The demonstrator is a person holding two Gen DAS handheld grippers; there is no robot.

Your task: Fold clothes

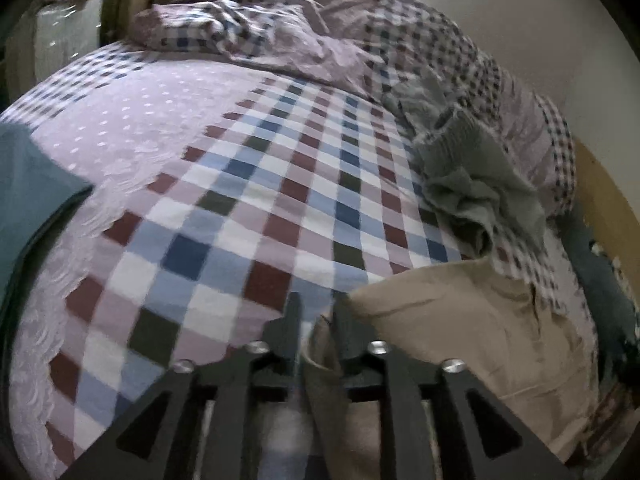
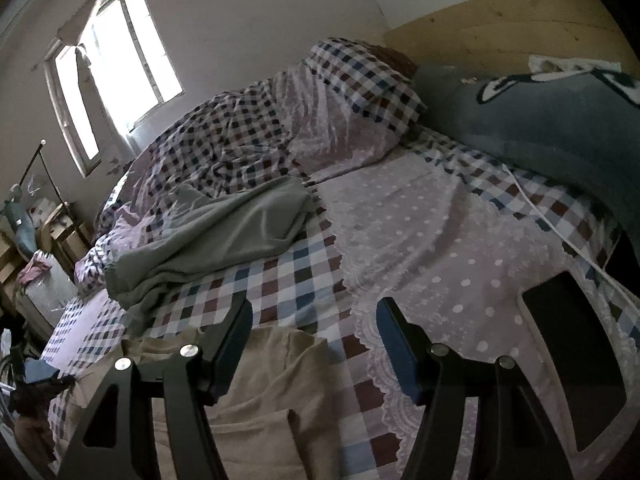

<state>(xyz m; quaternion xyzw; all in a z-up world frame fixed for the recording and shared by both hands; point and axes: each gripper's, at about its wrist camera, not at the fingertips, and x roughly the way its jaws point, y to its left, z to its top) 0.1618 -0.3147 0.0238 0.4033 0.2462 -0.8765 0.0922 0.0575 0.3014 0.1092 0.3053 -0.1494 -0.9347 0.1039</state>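
A beige garment [image 1: 460,320] lies on the checked bedsheet [image 1: 248,184] at the near right. My left gripper [image 1: 319,302] is shut on its left edge, and a fold of beige cloth runs between the two narrow fingers. In the right wrist view the same beige garment [image 2: 272,384] lies flat under my right gripper [image 2: 316,320]. That gripper is open, its fingers wide apart above the cloth with nothing between them. A crumpled grey-green garment [image 1: 472,176] [image 2: 224,220] lies farther up the bed.
A bunched checked duvet [image 1: 320,28] [image 2: 240,132] fills the far side by the wall. A black tablet [image 2: 572,360] and a white cable [image 2: 560,236] lie near the bed's right edge, below a blue cushion [image 2: 540,120]. Teal cloth [image 1: 28,192] shows at the left.
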